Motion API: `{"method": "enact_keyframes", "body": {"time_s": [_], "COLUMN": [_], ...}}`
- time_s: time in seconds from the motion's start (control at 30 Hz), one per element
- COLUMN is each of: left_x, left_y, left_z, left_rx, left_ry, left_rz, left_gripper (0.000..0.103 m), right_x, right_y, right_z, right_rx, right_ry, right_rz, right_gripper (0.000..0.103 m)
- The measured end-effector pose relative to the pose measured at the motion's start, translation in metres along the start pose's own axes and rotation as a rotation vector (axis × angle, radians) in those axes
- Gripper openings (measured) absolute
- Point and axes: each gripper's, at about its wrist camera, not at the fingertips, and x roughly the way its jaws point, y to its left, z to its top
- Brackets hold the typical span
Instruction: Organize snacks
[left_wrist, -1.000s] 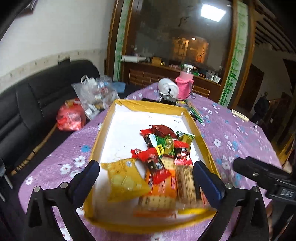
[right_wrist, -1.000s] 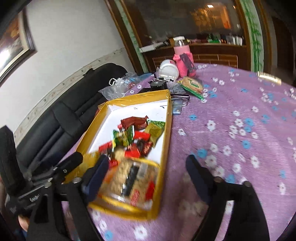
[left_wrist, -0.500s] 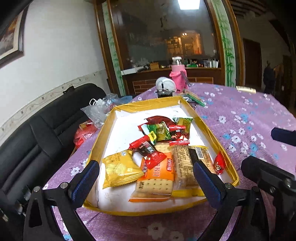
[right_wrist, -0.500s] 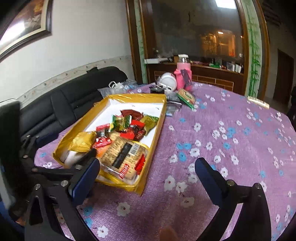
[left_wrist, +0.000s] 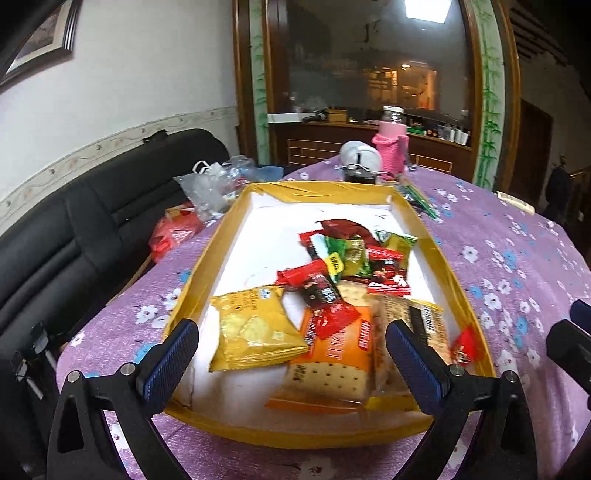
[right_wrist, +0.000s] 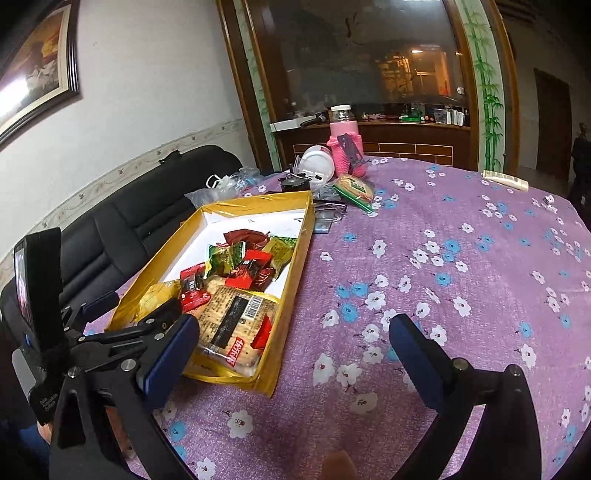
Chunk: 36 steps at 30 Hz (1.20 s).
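The snacks (left_wrist: 332, 295) lie heaped toward the near right corner of the yellow box (left_wrist: 221, 236), probably so either gripper can reach them. The left gripper (left_wrist: 291, 354) hangs over that heap, jaws apart and empty. The right gripper (right_wrist: 291, 350), jaws just opened wide and empty, straddles the box's near right corner. The box sits at the left edge of a purple flowered tablecloth (right_wrist: 443, 277), beside a black sofa (left_wrist: 92, 221).

A shallow yellow box (left_wrist: 229, 236) with a white floor lies flat on the bench, snacks heaped toward its near right end. A yellow packet (left_wrist: 255, 326) lies beside an orange cracker pack (left_wrist: 332, 365) and a clear biscuit pack (right_wrist: 236, 314). Behind them, small red and green wrappers (left_wrist: 351, 258) overlap, perhaps candy.
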Motion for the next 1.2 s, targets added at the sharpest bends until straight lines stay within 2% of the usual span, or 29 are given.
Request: {"method": "enact_keyframes", "body": {"time_s": [0.63, 1.2], "left_x": [0.001, 0.001], "left_y": [-0.003, -0.006], "left_z": [-0.002, -0.002], "left_rx": [0.016, 0.042], "left_ry": [0.007, 0.001], "left_rz": [0.052, 0.082], "left_gripper": [0.102, 0.102], "right_x": [-0.003, -0.003], "right_y": [0.014, 0.014], "right_z": [-0.003, -0.001], "right_rx": [-0.075, -0.082], "right_ry": [-0.025, -0.029], "right_rz": [-0.027, -0.034], "right_gripper": [0.103, 0.103]}}
